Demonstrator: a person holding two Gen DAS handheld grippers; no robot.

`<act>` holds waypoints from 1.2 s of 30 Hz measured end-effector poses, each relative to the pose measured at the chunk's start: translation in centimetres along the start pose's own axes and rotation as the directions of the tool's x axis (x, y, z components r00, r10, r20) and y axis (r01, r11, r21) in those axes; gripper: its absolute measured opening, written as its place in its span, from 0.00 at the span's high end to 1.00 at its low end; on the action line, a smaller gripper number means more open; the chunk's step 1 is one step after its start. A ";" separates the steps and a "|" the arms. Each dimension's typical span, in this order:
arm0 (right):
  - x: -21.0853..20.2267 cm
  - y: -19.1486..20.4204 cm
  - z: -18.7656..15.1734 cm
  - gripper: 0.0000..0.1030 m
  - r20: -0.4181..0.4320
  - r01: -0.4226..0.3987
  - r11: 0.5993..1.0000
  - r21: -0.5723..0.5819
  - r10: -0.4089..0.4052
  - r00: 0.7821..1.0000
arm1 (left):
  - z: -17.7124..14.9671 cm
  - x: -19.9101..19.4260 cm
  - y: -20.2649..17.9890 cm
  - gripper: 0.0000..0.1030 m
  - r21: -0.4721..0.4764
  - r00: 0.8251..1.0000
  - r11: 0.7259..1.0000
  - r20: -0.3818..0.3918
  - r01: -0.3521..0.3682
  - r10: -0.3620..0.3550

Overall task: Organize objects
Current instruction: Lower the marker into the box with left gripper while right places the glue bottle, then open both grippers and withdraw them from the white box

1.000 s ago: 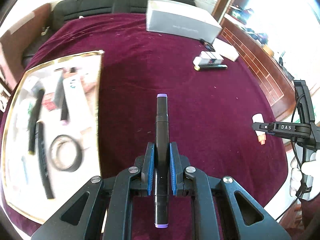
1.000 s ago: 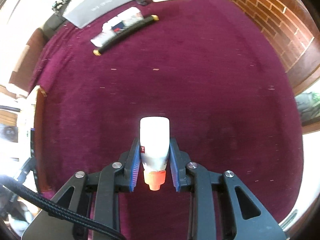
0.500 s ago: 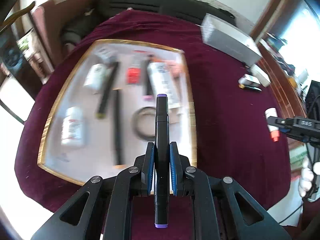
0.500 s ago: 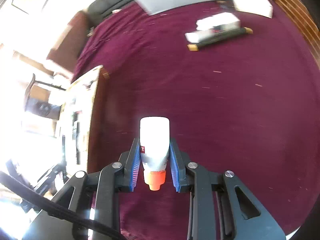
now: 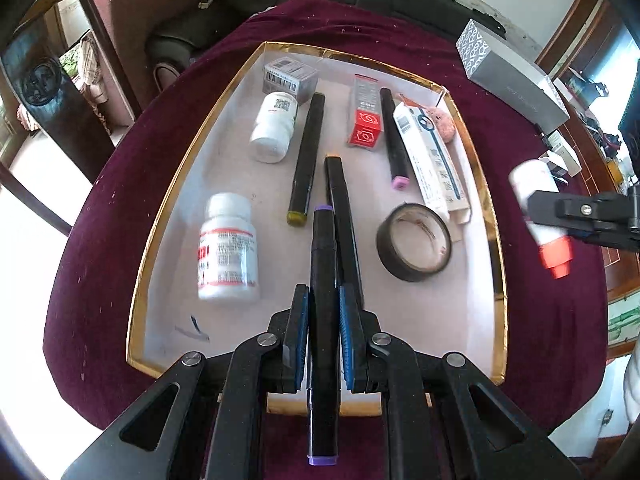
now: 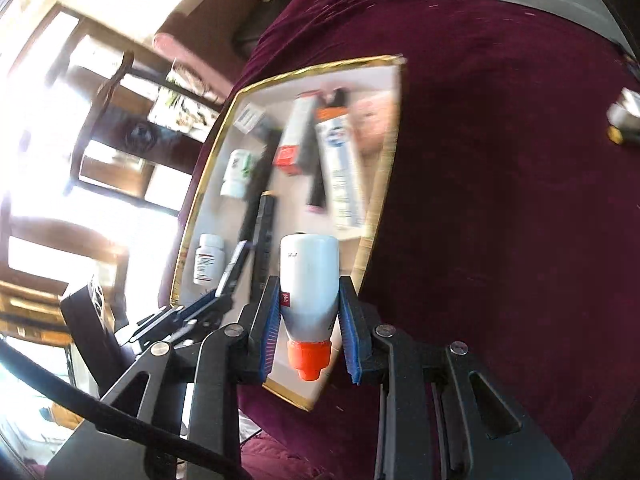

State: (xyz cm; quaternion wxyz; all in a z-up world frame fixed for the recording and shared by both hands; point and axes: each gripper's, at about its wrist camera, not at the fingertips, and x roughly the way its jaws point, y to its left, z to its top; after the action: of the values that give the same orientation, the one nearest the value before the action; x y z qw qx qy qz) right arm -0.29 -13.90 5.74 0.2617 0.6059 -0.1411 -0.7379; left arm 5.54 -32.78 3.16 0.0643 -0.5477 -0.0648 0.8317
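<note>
My left gripper (image 5: 323,320) is shut on a black marker with purple ends (image 5: 323,264), held above the near part of a gold-rimmed white tray (image 5: 168,208). The tray holds several markers, two white pill bottles (image 5: 228,248), small boxes and a roll of black tape (image 5: 414,242). My right gripper (image 6: 310,312) is shut on a white bottle with an orange cap (image 6: 308,284), held over the tray's right rim (image 6: 380,184). That bottle also shows in the left wrist view (image 5: 540,216), to the right of the tray.
The tray sits on a round table with a maroon cloth (image 5: 540,320). A long grey box (image 5: 512,76) lies at the far right, with small items beyond it. A dark sofa and chairs stand behind the table. The right wrist view is blurred.
Both grippers swung left toward the tray with their objects. The left gripper now hovers over the tray's near part; the right gripper has come from open cloth to the tray's right rim.
</note>
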 end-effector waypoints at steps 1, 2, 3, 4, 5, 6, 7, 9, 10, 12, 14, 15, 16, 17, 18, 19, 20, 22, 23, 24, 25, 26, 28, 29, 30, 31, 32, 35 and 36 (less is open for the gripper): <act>0.7 0.6 0.3 0.75 -0.011 0.000 1.000 -0.006 0.000 1.000 | 0.3 0.3 0.3 0.89 0.005 1.000 1.000 -0.002 0.001 -0.001; 1.8 1.4 0.8 0.75 -0.025 0.003 1.000 -0.012 -0.004 1.000 | 0.5 0.4 0.4 0.89 0.008 1.000 1.000 -0.005 0.000 0.000; 2.5 1.9 1.1 0.75 -0.033 0.009 1.000 -0.017 -0.010 0.999 | 0.8 0.8 0.6 0.89 0.009 1.000 1.000 -0.009 0.004 -0.004; 3.1 2.5 1.3 0.75 -0.038 0.018 1.000 -0.023 -0.019 0.999 | 1.0 0.9 0.8 0.89 0.013 1.000 1.000 -0.009 0.009 -0.009; 4.1 3.3 1.7 0.75 -0.042 0.036 0.999 -0.031 -0.037 0.998 | 1.2 1.0 0.9 0.89 0.024 1.000 1.000 -0.008 0.007 -0.007; 4.7 3.6 2.0 0.75 -0.047 0.047 0.998 -0.033 -0.048 0.998 | 1.3 1.0 0.9 0.89 0.033 1.000 0.999 -0.007 0.005 -0.005; 5.9 4.0 2.7 0.75 -0.056 0.058 0.998 -0.031 -0.060 0.997 | 1.5 1.2 1.0 0.89 0.039 1.000 0.999 -0.008 0.002 -0.001; 7.0 4.4 3.5 0.75 -0.062 0.081 0.996 -0.034 -0.083 0.995 | 1.8 1.5 1.3 0.89 0.042 1.000 0.999 -0.017 0.006 -0.005; 7.7 4.6 3.8 0.75 -0.066 0.098 0.995 -0.035 -0.100 0.993 | 1.8 1.7 1.3 0.89 0.044 1.000 0.999 -0.021 0.002 -0.001; 8.3 4.7 4.2 0.75 -0.076 0.117 0.993 -0.033 -0.119 0.990 | 1.9 2.0 1.6 0.89 0.042 0.999 0.999 -0.036 0.002 -0.001; 9.0 4.8 4.7 0.75 -0.077 0.148 0.988 -0.035 -0.151 0.986 | 2.0 2.2 1.9 0.89 0.037 0.999 0.999 -0.045 0.011 -0.010; 9.3 4.8 4.9 0.75 -0.078 0.161 0.986 -0.037 -0.163 0.983 | 2.1 2.1 2.1 0.89 0.038 0.999 0.999 -0.046 0.013 -0.012; 9.7 4.8 5.1 0.76 -0.080 0.170 0.985 -0.036 -0.172 0.982 | 2.2 1.9 2.2 0.89 0.042 0.999 0.999 -0.045 0.014 -0.012; 9.9 4.8 5.3 0.76 -0.082 0.177 0.984 -0.034 -0.179 0.980 | 2.4 1.6 2.3 0.88 0.044 0.999 0.999 -0.041 0.015 -0.013; 10.0 4.8 5.4 0.76 -0.085 0.180 0.983 -0.032 -0.182 0.980 | 2.6 1.3 2.4 0.88 0.042 0.999 0.999 -0.039 0.021 -0.019; 10.2 4.8 5.4 0.76 -0.086 0.185 0.982 -0.030 -0.187 0.979 | 2.8 1.0 2.5 0.87 0.039 0.999 0.999 -0.037 0.024 -0.022; 10.6 4.7 5.6 0.76 -0.087 0.191 0.981 -0.027 -0.193 0.977 | 3.0 0.8 2.6 0.86 0.037 0.999 0.999 -0.033 0.022 -0.021; 10.8 4.6 5.6 0.76 -0.089 0.201 0.979 -0.019 -0.202 0.975 | 3.5 0.1 2.7 0.78 0.035 1.000 0.999 -0.023 0.019 -0.018; 10.9 4.6 5.7 0.76 -0.089 0.208 0.978 -0.018 -0.209 0.974 | 3.6 -0.2 2.7 0.74 0.037 1.000 0.999 -0.016 0.014 -0.014; 10.9 4.6 5.7 0.76 -0.089 0.214 0.977 -0.019 -0.215 0.973 | 3.8 -0.4 2.7 0.67 0.040 1.000 0.999 -0.010 0.011 -0.010; 11.0 4.5 5.8 0.76 -0.088 0.221 0.975 -0.021 -0.222 0.971 | 4.0 -0.7 2.7 0.65 0.042 1.000 0.999 -0.003 0.005 -0.005; 11.0 4.6 5.9 0.76 -0.087 0.230 0.973 -0.023 -0.231 0.969 | 4.1 -1.0 2.8 0.64 0.043 1.000 0.999 0.004 0.001 -0.002; 11.1 4.5 6.0 0.75 -0.087 0.238 0.971 -0.024 -0.239 0.967 | 4.2 -1.4 3.0 0.64 0.044 1.000 0.999 0.012 -0.004 0.004; 11.0 4.4 5.9 0.75 -0.086 0.240 0.971 -0.023 -0.241 0.967 | 4.3 -1.6 3.0 0.63 0.045 1.000 0.999 0.015 -0.011 0.011; 10.9 4.4 5.9 0.75 -0.086 0.242 0.970 -0.021 -0.243 0.966 | 4.4 -1.7 3.1 0.62 0.047 1.000 0.999 0.016 -0.014 0.013; 10.9 4.4 5.9 0.75 -0.085 0.241 0.970 -0.017 -0.242 0.967 | 4.5 -1.7 3.2 0.62 0.049 1.000 0.999 0.017 -0.014 0.013; 10.9 4.4 5.9 0.75 -0.085 0.238 0.971 -0.013 -0.239 0.967 | 4.8 -1.6 3.3 0.62 0.051 1.000 0.999 0.016 -0.012 0.011; 10.4 4.3 5.9 0.74 -0.071 0.242 0.970 -0.001 -0.242 0.968 | 4.9 -1.6 3.3 0.62 0.052 1.000 0.999 0.010 -0.008 0.008; 10.3 4.3 6.0 0.74 -0.067 0.240 0.971 0.003 -0.239 0.969 | 4.9 -1.6 3.2 0.62 0.055 1.000 0.998 0.011 -0.009 0.009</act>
State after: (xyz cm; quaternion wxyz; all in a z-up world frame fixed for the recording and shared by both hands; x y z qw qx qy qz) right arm -6.47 -23.79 0.93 0.1718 0.6440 -0.0626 -0.7429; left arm 1.56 -36.44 5.98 0.0752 -0.5416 -0.0398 0.8363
